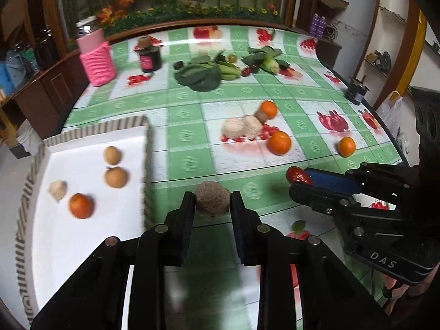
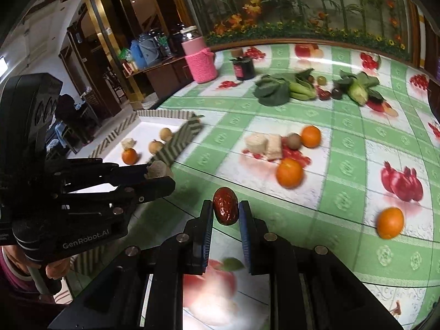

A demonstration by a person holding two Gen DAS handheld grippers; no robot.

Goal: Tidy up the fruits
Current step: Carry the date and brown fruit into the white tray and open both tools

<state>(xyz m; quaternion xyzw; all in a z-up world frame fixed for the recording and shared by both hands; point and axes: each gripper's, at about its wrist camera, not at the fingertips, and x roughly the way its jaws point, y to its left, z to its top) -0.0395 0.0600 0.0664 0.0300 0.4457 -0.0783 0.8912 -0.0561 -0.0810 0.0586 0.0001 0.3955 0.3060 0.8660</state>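
Note:
My left gripper (image 1: 212,200) is shut on a rough brown kiwi-like fruit (image 1: 212,198), held just right of the striped-rim white tray (image 1: 82,231). The tray holds an orange (image 1: 81,205), two tan round fruits (image 1: 115,176) and a pale lump (image 1: 57,189). My right gripper (image 2: 226,209) is shut on a red date (image 2: 225,205) above the tablecloth. It also shows in the left wrist view (image 1: 298,183), to the right of the left gripper. Loose oranges (image 2: 289,172) (image 2: 390,222), a kiwi (image 2: 293,140) and two pale blocks (image 2: 265,143) lie mid-table.
Leafy greens (image 1: 199,75), green bananas, corn (image 1: 271,64) and small dark fruits lie at the back. A pink knitted jar (image 1: 96,57) and a dark jar (image 1: 150,56) stand back left. A small dark can (image 1: 356,90) sits at the right table edge.

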